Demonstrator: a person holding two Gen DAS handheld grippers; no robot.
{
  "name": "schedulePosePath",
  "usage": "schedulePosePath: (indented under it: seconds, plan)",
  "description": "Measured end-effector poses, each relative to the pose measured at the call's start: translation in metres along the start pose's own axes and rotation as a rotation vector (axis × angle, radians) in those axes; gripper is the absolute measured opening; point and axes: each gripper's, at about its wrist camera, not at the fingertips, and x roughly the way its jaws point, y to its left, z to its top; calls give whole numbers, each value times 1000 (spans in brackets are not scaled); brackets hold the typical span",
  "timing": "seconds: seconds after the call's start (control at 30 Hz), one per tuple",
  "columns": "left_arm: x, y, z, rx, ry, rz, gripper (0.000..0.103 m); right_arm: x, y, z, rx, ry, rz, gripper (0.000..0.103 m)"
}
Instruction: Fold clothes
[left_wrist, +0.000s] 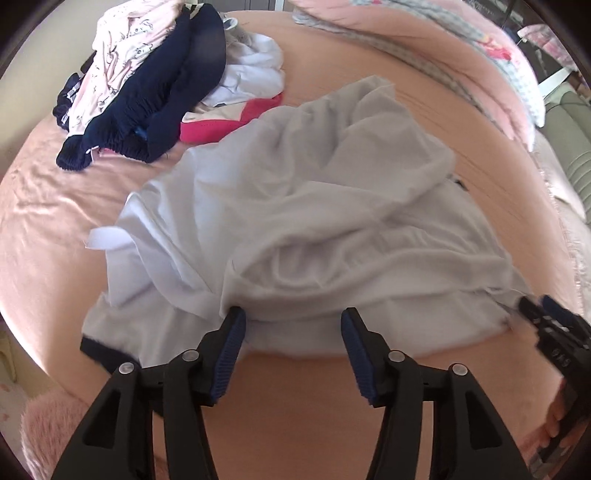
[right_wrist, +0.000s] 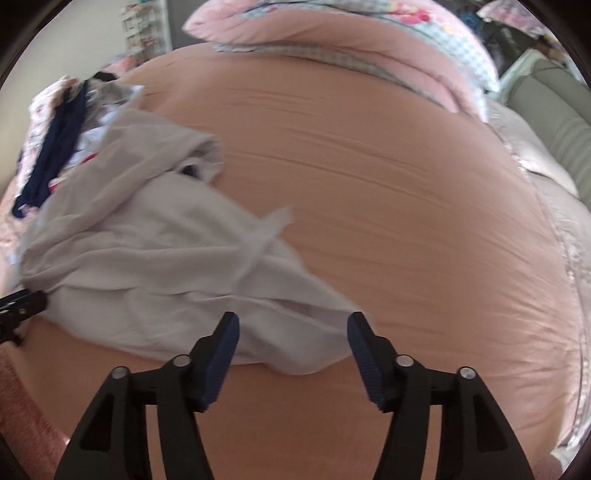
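Left tool (left_wrist: 293, 319) wide open, nothing gripped, blue pads (left_wrist: 229, 354) spread over the near edge of a white shirt (left_wrist: 314, 206). Right tool (right_wrist: 293, 323) same deal, gaping wide and empty, hanging above the shirt's near right corner. Also visible in the left view at the far right edge, tips right at the shirt's hem, though too blurry there to tell about contact.

Shirt lying crumpled and rumpled on a bed with a peach sheet (right_wrist: 388, 192), a dark-trimmed bit (left_wrist: 99, 350) poking out at the lower left. Behind it on the left, a heap of clothes (left_wrist: 147, 85): something navy, a pink printed piece, white stuff, a hot-pink bit. Folded quilt (right_wrist: 332, 40) with pink and checked fabric along the far side of the bed.
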Motion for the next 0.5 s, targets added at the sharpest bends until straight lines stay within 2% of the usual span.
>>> schedulePosePath:
  seconds: [0.07, 0.1, 0.17, 0.2, 0.23, 0.27, 0.3, 0.33, 0.37, 0.4, 0.5]
  plan:
    - [7, -2, 3, 6, -11, 39, 52, 11, -16, 2, 63, 1, -49, 67]
    - [11, -2, 4, 8, -17, 58, 53, 20, -22, 2, 95, 19, -33, 67]
    - [18, -4, 7, 14, -28, 96, 53, 40, -29, -2, 140, 87, 62, 66]
    - [18, -6, 6, 30, -34, 109, 53, 40, -27, -3, 131, 83, 87, 60]
    - [16, -8, 3, 49, -39, 120, 49, 40, -25, -3, 116, 81, 118, 49]
    - [13, -9, 0, 60, -39, 116, 42, 37, -20, -3, 94, 87, 164, 23]
    - [10, -9, -2, 69, -37, 108, 37, 34, -16, -3, 83, 96, 212, 14]
    - [8, -10, -5, 77, -35, 99, 26, 30, -12, -3, 69, 102, 253, 8]
    - [5, -10, -7, 85, -33, 91, 9, 26, -6, -3, 48, 98, 270, 6]
    - [1, -12, -10, 100, -30, 63, 3, 21, -1, -4, 27, 83, 269, 5]
    - [-9, -24, -19, 137, 0, -79, 2, -2, 11, -10, -15, -1, 249, 4]
